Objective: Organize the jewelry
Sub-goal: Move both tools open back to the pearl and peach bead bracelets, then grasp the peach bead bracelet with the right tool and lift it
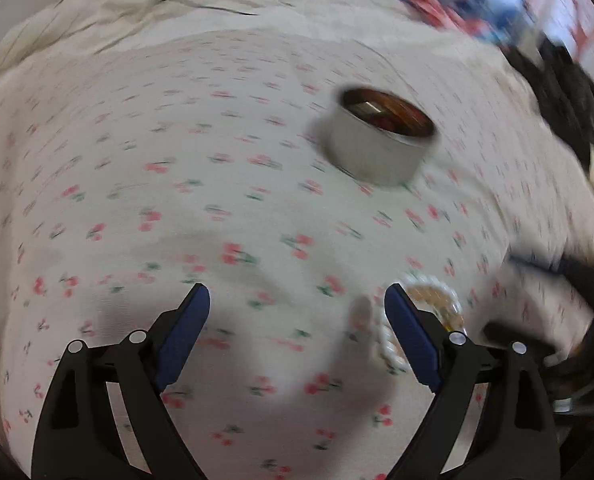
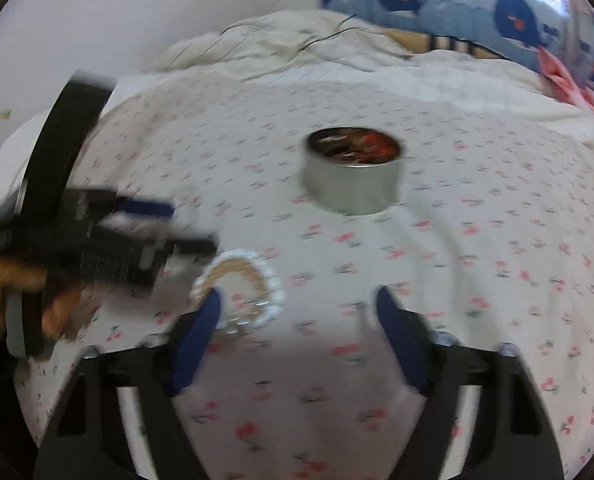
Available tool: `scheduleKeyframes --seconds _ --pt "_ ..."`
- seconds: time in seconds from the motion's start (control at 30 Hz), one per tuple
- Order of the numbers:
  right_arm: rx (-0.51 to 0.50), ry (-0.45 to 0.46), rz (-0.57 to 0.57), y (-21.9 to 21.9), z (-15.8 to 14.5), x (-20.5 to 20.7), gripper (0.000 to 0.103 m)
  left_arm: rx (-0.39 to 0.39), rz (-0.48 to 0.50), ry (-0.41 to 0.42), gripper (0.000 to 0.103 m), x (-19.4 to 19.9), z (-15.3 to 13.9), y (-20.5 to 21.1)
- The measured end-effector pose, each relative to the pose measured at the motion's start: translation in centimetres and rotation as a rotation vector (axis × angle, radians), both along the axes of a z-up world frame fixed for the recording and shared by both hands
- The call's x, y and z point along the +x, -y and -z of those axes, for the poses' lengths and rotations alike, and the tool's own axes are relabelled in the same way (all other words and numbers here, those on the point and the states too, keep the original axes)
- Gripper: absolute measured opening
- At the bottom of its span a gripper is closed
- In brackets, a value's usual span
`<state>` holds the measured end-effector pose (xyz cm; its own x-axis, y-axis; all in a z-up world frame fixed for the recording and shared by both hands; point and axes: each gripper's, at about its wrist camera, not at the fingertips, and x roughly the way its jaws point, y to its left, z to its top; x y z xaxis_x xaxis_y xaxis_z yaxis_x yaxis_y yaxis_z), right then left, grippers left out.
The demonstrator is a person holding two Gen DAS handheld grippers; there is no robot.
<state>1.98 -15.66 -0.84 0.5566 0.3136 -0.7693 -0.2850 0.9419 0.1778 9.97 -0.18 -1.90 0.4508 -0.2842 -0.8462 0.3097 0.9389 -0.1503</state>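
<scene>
Both grippers, left (image 1: 297, 304) and right (image 2: 299, 300), spread empty flanking the bracelets (image 2: 239, 292), tin (image 2: 353, 172) beyond awaiting them.

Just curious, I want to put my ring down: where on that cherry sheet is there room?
Bare cherry-print sheet lies right of the round metal tin. It is crowded at the white beaded bracelets, between left gripper and right gripper.

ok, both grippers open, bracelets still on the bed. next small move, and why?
Probably slide the right gripper left so its fingers straddle the bracelets. They lie loose on the sheet, its left finger overlapping them, short of the open tin. The left gripper is empty too.
</scene>
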Motion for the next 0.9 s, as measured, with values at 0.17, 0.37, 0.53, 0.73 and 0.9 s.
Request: scheduleKeyframes --seconds 0.17,0.37,0.53,0.73,0.9 --pt "0.103 -0.062 -0.006 -0.3 0.9 0.4 0.034 -0.08 -0.074 -0.018 0.085 1.1 -0.5 -1.9" --pt "0.064 -0.049 -0.036 -1.4 0.6 -0.1 0.034 -0.055 -0.027 -0.014 0.085 0.5 -0.4 -0.6" --pt "-0.017 -0.051 -0.064 -2.3 1.1 -0.5 0.021 -0.048 -0.016 -0.01 0.086 0.2 -0.4 -0.3" --pt "-0.092 -0.022 -0.065 -1.5 0.4 -1.6 0.014 -0.037 0.001 -0.015 0.086 0.2 -0.2 -0.1" --pt "-0.097 -0.01 0.055 1.5 -0.6 -2.3 0.014 -0.024 0.035 -0.024 0.086 -0.2 0.2 0.7"
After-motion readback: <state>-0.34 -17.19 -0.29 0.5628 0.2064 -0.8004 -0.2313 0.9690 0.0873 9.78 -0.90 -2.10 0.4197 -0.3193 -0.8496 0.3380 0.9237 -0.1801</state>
